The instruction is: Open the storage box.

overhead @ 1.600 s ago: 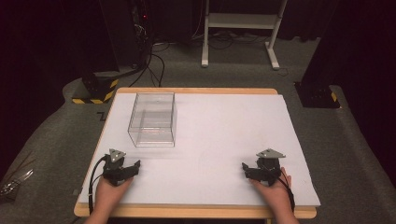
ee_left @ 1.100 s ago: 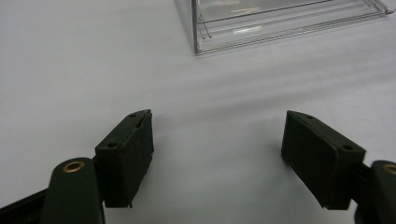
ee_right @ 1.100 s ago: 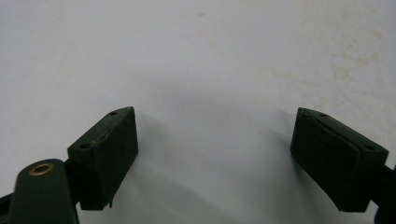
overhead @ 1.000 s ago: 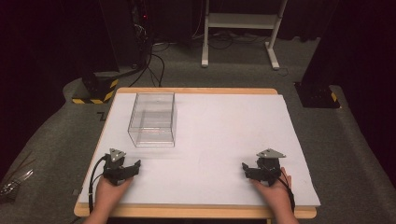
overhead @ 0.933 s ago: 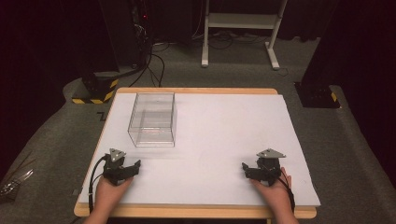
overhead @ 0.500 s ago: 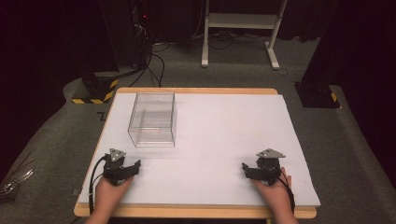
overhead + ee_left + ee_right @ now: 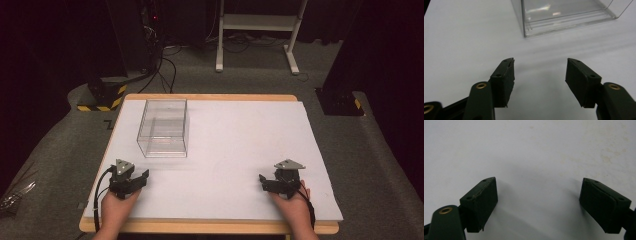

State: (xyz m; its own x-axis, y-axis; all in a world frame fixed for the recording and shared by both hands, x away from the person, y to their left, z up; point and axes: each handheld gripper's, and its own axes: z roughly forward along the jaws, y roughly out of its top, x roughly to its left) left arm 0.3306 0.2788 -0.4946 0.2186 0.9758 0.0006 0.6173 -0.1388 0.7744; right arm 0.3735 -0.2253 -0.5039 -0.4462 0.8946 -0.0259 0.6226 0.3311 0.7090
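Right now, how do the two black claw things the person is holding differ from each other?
The left gripper sits close to the clear plastic box, which stands just ahead of its jaws; the right gripper faces bare white table with nothing ahead. The right gripper's jaws look spread wider than the left gripper's. Both are open, hold nothing, and rest low near the table's front edge.

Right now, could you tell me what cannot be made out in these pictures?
- Clear box: in the left gripper view the top edge cuts it off, so its far side and rim are out of frame there.
- Person: in the high view the bottom edge cuts off the forearms behind the left gripper and right gripper.
- Floor clutter at the high view's left edge: too dark and small to identify.
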